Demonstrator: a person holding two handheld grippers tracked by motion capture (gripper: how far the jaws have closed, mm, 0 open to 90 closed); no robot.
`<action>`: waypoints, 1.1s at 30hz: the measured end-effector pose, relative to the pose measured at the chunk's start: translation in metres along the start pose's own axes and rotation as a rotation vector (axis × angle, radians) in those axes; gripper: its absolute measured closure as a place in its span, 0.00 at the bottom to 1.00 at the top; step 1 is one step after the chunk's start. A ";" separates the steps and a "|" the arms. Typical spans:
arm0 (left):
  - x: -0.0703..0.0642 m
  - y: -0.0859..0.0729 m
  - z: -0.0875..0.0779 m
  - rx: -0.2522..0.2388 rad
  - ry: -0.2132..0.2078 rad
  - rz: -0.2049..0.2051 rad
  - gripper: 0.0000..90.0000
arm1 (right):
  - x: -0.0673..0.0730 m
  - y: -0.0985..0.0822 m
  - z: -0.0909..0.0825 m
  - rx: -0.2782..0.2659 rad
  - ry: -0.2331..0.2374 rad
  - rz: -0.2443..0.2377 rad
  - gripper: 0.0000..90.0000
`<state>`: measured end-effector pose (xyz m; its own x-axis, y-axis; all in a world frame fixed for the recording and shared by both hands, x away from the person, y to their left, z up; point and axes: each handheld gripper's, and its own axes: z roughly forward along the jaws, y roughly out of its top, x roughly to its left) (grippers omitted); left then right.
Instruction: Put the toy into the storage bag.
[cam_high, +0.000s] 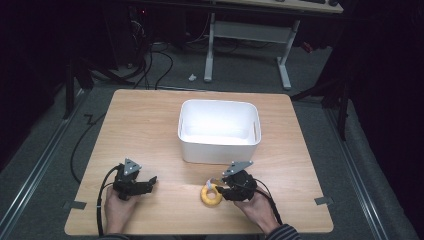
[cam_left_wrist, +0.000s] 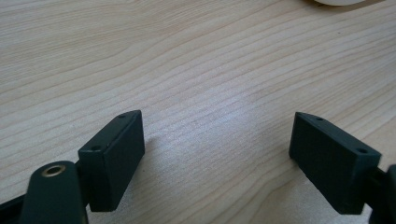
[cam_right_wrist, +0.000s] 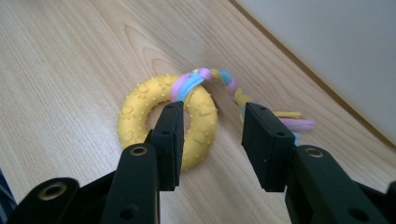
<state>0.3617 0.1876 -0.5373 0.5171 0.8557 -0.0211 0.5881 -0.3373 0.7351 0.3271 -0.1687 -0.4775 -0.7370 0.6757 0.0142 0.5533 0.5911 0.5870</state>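
A yellow ring toy (cam_high: 211, 195) (cam_right_wrist: 135, 112) with a braided pastel rope tail (cam_right_wrist: 224, 79) lies flat on the wooden table (cam_high: 150, 125) near its front edge. My right gripper (cam_high: 218, 186) (cam_right_wrist: 212, 116) is low over it. One jaw sits in the ring's hole and the other outside, near the rope. The ring's rim is between them, with a gap still showing at the outer pad. My left gripper (cam_high: 150, 182) (cam_left_wrist: 217, 140) rests at the front left, open wide over bare wood with nothing between its jaws.
A white plastic bin (cam_high: 217, 152) stands in the middle of the table, just beyond the toy; its wall (cam_right_wrist: 336, 46) is close on the right gripper's far side. Desk legs and cables lie on the floor behind the table.
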 end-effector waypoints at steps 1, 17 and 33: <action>0.000 0.000 0.000 0.000 0.000 0.000 0.21 | 0.001 0.001 0.003 0.008 0.004 -0.002 0.66; 0.000 0.000 0.000 0.000 -0.002 0.001 0.20 | 0.003 0.004 0.029 0.088 0.016 0.005 0.66; 0.000 0.000 0.000 0.002 -0.002 0.003 0.20 | 0.003 0.005 0.035 0.119 0.020 -0.005 0.73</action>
<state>0.3617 0.1874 -0.5372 0.5202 0.8538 -0.0208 0.5880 -0.3403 0.7338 0.3410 -0.1480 -0.5035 -0.7467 0.6646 0.0289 0.5911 0.6429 0.4871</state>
